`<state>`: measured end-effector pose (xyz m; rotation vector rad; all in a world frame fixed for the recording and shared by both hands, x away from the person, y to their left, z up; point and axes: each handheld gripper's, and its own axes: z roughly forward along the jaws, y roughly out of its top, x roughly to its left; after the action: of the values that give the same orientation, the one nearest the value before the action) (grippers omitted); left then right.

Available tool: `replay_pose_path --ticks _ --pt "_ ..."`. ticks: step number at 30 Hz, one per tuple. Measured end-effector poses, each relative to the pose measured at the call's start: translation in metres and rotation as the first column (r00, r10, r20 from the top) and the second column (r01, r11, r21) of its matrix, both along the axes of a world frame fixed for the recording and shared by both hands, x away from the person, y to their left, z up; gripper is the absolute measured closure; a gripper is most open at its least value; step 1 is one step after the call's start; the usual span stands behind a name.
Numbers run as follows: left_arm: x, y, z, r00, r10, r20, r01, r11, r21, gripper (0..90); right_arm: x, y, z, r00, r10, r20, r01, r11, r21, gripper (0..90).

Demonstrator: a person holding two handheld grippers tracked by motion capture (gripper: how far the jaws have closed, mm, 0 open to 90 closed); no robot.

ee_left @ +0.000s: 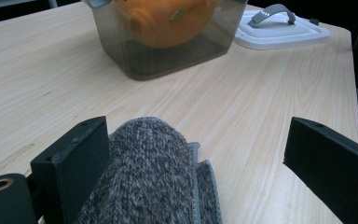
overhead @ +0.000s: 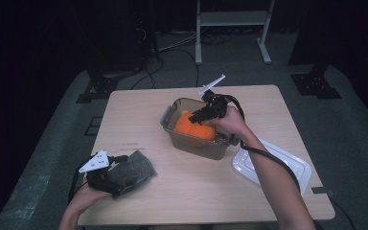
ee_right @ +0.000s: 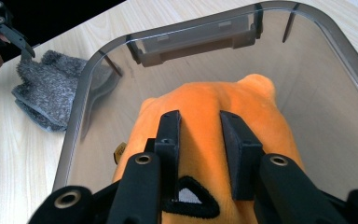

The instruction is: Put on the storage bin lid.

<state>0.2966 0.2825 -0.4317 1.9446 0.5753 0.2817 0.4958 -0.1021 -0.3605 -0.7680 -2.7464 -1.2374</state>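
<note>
The right gripper [ee_right: 199, 128] reaches down into the clear plastic container [overhead: 172, 111] near the middle of the wooden table [overhead: 182, 191], its jaws drawn narrow and pinching a fold of the orange plush toy [ee_right: 242, 100] that sits inside the container. The left gripper [ee_left: 191, 154] rests at the table's near left corner with its jaws wide apart; the folded grey knit cloth [ee_left: 144, 172] lies between them, leaning against one jaw and clear of the other. The container's white lid [overhead: 287, 163] lies flat on the table just to the right of the container, handle up.
</note>
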Motion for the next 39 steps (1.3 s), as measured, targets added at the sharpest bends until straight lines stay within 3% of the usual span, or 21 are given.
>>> replay_pose_path --ticks 28,36,37,39 --pt "0.0002 -0.0001 0.0003 1.0 0.001 0.002 -0.001 1.0 -0.001 6.1 -0.0006 0.003 -0.0011 0.9998 0.008 -0.018 -0.009 1.0 -0.028 66.7" --pt "0.0003 -0.0003 0.0006 1.0 0.001 0.002 -0.001 1.0 -0.001 6.1 -0.0015 0.0034 -0.0012 0.9996 0.01 -0.025 -0.011 1.0 -0.024 67.5" --pt "0.0004 -0.0002 0.0005 1.0 0.0 0.002 0.0 1.0 0.001 6.1 -0.001 0.0009 0.0002 0.9993 0.014 -0.035 -0.013 1.0 0.02 71.6" --pt "0.0003 -0.0004 0.0004 1.0 0.001 0.001 -0.001 1.0 -0.001 6.1 -0.0016 0.0001 0.004 0.9998 0.009 -0.017 -0.009 1.0 0.016 68.7"
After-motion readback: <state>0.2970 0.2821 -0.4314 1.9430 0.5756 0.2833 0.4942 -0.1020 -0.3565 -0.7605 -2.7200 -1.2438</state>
